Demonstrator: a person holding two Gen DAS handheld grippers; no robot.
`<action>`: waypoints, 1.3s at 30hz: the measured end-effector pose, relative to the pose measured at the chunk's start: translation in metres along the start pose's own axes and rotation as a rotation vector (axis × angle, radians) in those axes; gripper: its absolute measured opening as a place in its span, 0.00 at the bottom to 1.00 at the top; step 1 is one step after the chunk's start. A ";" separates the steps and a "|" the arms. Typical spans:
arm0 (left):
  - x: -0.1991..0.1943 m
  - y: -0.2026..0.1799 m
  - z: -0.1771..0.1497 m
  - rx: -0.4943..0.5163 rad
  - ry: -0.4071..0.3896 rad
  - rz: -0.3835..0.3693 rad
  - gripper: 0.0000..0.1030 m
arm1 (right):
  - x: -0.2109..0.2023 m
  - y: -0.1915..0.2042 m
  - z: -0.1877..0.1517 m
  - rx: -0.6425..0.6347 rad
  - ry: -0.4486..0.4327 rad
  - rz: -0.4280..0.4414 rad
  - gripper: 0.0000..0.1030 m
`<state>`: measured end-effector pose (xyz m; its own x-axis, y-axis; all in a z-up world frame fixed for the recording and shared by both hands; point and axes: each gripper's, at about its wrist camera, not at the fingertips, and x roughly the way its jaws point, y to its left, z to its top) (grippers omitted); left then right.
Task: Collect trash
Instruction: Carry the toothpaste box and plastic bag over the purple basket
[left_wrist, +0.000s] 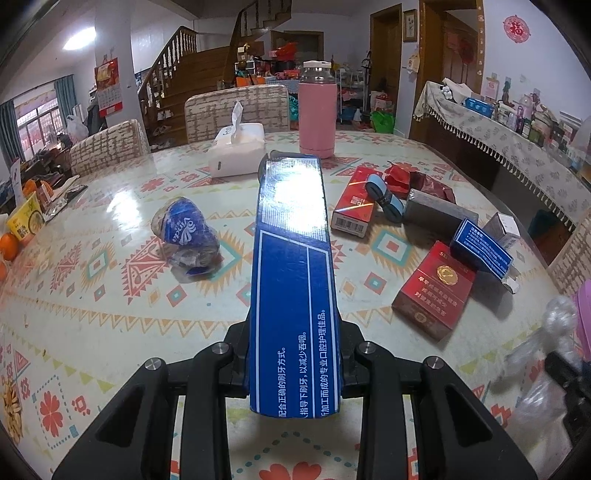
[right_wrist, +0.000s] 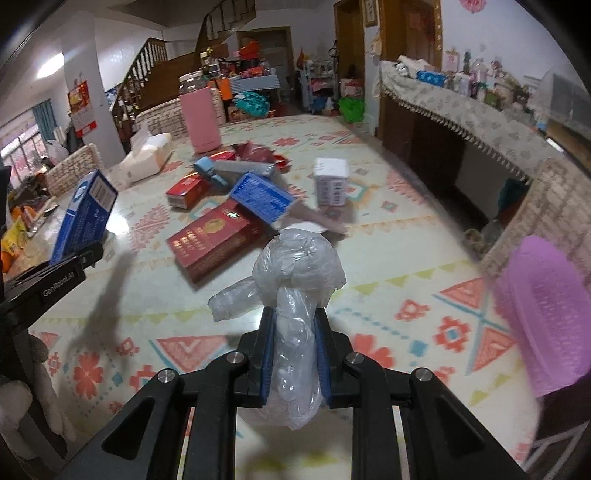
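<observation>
My left gripper (left_wrist: 293, 332) is shut on a long blue toothpaste box (left_wrist: 291, 240), which sticks out forward above the table; the box (right_wrist: 85, 214) shows at the left of the right wrist view too. My right gripper (right_wrist: 294, 314) is shut on a crumpled clear plastic bag (right_wrist: 299, 262), held over the table's near part. On the tablecloth lie a red cigarette carton (left_wrist: 432, 291), a small blue box (left_wrist: 480, 247), a red box (left_wrist: 354, 201), a grey box (left_wrist: 436, 210) and a crumpled blue tissue wrapper (left_wrist: 188, 229). A pink mesh basket (right_wrist: 543, 314) is at the right edge.
A pink thermos (left_wrist: 317, 110) and a white tissue pack (left_wrist: 238, 147) stand at the table's far side, with chairs behind them. A white carton (right_wrist: 330, 181) stands right of the pile. Snack packets and oranges (left_wrist: 9, 245) lie at the left edge. A cluttered sideboard (left_wrist: 517, 144) runs along the right.
</observation>
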<state>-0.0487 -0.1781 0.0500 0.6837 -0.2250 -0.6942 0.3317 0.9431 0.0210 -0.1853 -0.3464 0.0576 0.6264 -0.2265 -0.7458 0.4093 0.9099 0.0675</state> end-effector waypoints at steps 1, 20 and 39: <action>0.000 -0.001 0.000 0.002 -0.002 0.002 0.29 | -0.003 -0.003 0.000 -0.001 -0.005 -0.014 0.21; -0.066 -0.059 -0.006 0.094 -0.112 -0.040 0.29 | -0.052 -0.057 -0.009 -0.013 -0.091 -0.130 0.21; -0.078 -0.176 -0.009 0.266 -0.118 -0.131 0.29 | -0.063 -0.154 -0.017 0.096 -0.109 -0.205 0.21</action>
<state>-0.1660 -0.3241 0.0944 0.6896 -0.3822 -0.6151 0.5695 0.8109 0.1347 -0.2992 -0.4667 0.0834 0.5896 -0.4437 -0.6749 0.5928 0.8053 -0.0115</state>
